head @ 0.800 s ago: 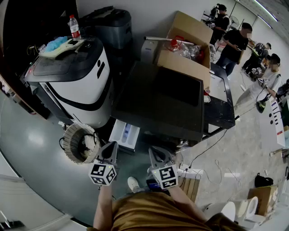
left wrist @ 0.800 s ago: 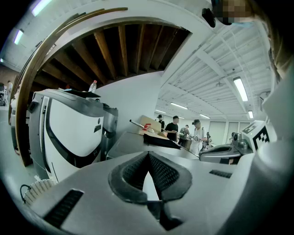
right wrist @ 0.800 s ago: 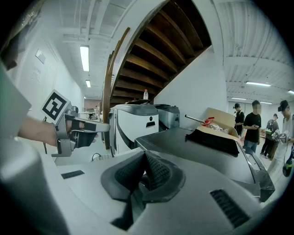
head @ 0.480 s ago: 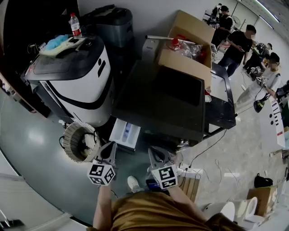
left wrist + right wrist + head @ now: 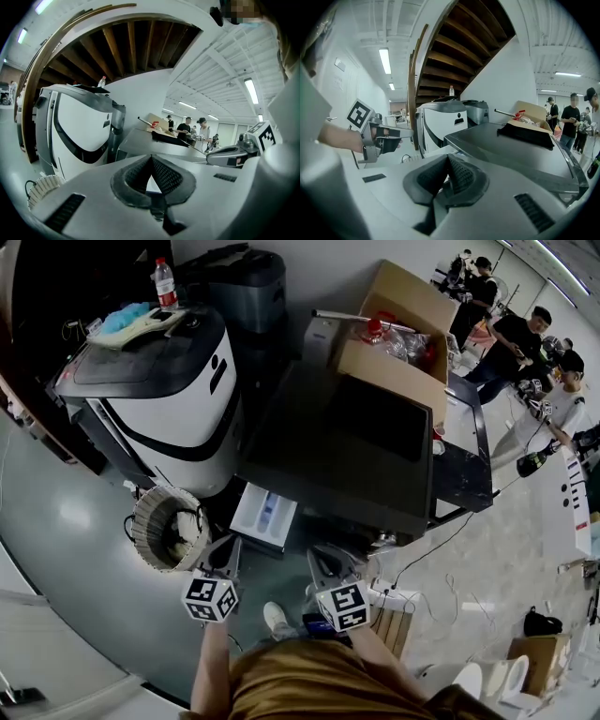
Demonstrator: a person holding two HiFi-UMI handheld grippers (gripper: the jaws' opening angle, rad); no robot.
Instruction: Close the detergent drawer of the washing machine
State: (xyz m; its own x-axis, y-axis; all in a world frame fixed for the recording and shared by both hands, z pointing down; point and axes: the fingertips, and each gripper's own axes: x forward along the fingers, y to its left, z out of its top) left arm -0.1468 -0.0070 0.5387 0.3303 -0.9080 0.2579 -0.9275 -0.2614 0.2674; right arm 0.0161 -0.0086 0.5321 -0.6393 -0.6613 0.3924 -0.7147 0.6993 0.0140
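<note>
While the left gripper (image 5: 228, 547) and right gripper (image 5: 324, 556) are hanging clenched, empty, the open detergent drawer (image 5: 264, 517) is looking light and stiff: push its front face

The detergent drawer (image 5: 263, 515) is seen pulled fully out of the front of the washing machine (image 5: 328, 456), at its left end, just under the edge of the top. The drawer is white and rectangular, open upward, with a blue patch inside. The washing machine is seen from above with a flat, dark grey top.
</note>
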